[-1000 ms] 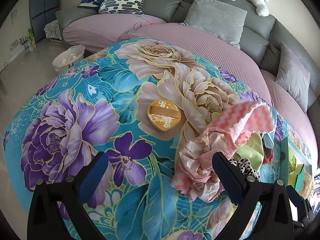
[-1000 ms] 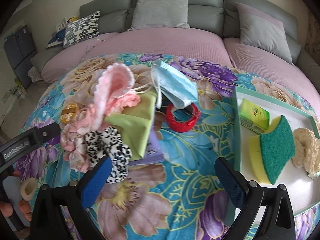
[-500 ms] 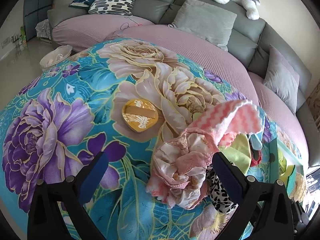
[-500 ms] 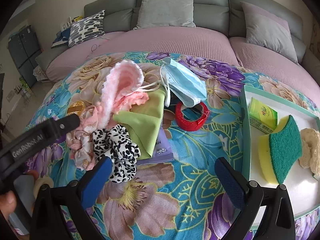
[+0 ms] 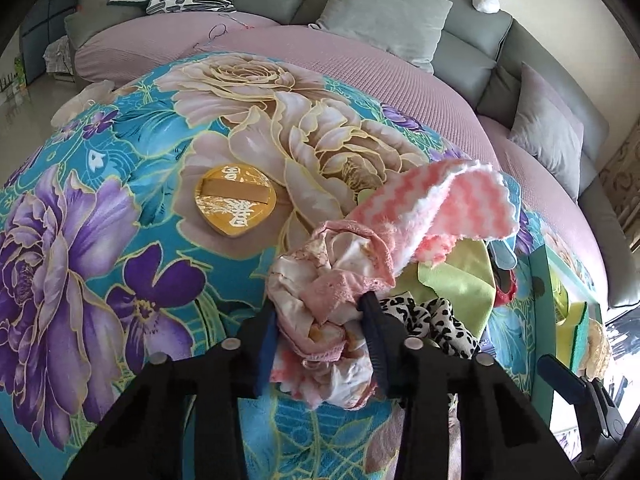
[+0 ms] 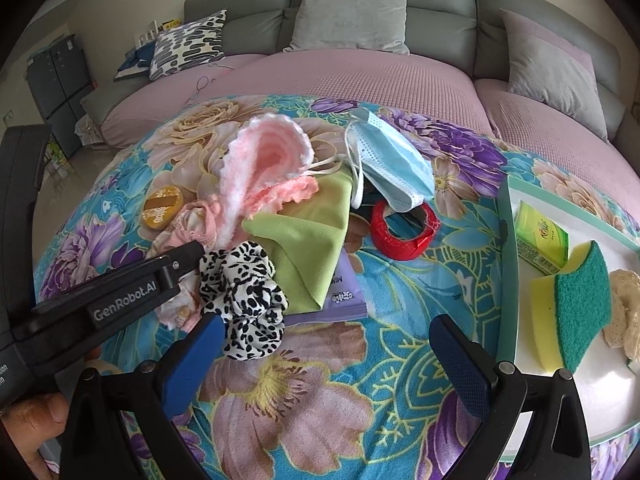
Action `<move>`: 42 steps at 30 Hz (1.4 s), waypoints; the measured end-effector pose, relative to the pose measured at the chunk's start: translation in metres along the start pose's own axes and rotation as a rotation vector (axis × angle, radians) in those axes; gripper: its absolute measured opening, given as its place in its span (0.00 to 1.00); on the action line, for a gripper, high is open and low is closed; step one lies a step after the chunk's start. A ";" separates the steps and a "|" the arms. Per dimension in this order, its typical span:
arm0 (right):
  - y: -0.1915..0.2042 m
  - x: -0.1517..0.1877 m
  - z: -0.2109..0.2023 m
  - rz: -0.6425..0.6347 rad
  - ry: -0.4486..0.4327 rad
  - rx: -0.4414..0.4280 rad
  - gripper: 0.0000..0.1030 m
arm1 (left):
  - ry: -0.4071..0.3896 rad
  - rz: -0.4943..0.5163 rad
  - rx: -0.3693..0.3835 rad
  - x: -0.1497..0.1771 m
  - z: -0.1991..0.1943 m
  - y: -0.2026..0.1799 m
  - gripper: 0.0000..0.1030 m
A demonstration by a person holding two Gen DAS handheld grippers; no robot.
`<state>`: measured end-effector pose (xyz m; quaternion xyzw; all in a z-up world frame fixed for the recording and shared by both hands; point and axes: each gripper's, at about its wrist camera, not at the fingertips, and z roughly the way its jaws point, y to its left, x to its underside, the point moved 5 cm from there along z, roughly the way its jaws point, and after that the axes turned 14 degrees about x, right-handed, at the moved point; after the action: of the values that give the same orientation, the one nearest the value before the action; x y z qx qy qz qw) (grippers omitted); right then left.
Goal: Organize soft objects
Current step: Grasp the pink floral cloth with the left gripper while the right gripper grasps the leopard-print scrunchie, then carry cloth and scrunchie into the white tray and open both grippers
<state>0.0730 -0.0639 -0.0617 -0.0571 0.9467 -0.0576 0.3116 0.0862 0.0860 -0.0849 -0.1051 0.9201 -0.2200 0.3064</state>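
Pink-trimmed cream fabric, a crumpled lacy bundle [image 5: 320, 312], sits between the blue pads of the left gripper [image 5: 320, 344], whose jaws are closing around it, both pads already against its sides. The bundle lies on the floral turquoise cloth [image 5: 120, 248], at the near left edge of a heap of soft things. Touching it on the right is a black-and-white spotted scrunchie [image 6: 244, 300], and draped over its far side is a pink zigzag towel [image 5: 452, 204] that curls upward. A lime-green cloth [image 6: 308, 236] lies under the towel and scrunchie, with a purple packet [image 6: 344, 292] peeking from beneath it. Beyond it are a blue face mask [image 6: 392, 168] and a red tape ring [image 6: 400, 232]. A round yellow puff [image 5: 234, 204] rests apart to the left.

The right gripper [image 6: 332, 360] hovers with its jaws spread wide, nothing between them. A mint-rimmed tray [image 6: 506, 260] to the right holds a yellow-green sponge [image 6: 572, 312] and a green box [image 6: 540, 240].
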 end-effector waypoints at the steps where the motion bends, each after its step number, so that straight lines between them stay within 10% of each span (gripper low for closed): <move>1: 0.001 0.000 0.000 -0.005 -0.002 -0.001 1.00 | -0.004 -0.009 0.009 0.000 -0.001 0.001 0.32; 14: 0.023 -0.001 0.001 -0.037 -0.038 -0.059 0.98 | -0.065 -0.021 0.023 -0.010 -0.025 0.004 0.15; 33: 0.061 0.004 0.022 -0.092 -0.033 -0.143 0.49 | -0.091 -0.071 -0.009 -0.014 -0.039 0.023 0.15; 42: 0.052 0.002 0.002 -0.092 -0.074 -0.177 0.41 | -0.120 -0.059 -0.006 -0.017 -0.049 0.017 0.15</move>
<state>0.0683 -0.0130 -0.0718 -0.1298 0.9324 0.0143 0.3372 0.0685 0.1231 -0.0487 -0.1459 0.8973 -0.2194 0.3541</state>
